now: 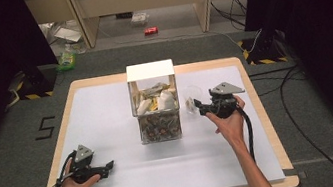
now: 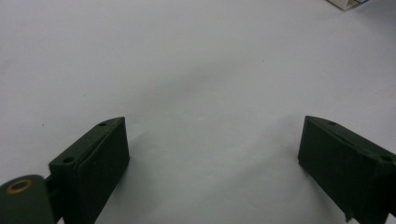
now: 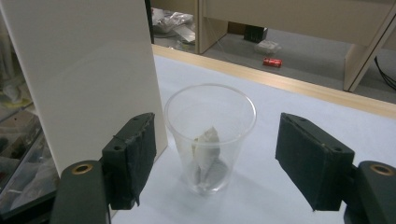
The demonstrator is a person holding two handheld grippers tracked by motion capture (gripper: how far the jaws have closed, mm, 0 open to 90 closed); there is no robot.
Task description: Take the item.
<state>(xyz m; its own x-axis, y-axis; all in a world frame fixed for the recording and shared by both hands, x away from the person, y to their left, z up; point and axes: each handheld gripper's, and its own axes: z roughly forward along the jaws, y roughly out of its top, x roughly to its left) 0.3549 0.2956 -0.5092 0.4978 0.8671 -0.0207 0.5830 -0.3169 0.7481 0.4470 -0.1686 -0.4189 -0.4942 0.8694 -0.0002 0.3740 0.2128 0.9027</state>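
Overhead forward-down; tong-mounted close-ups sharing table (image 1: 109,128).

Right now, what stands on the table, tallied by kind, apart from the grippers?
Clear plastic cup, holding a shell: 1
Clear storage box with white lid: 1
Total: 2

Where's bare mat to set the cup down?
The mat is bare left of the box, and in front of it between the left gripper and right gripper. It is crowded right of the box, where the cup stands close beside it.
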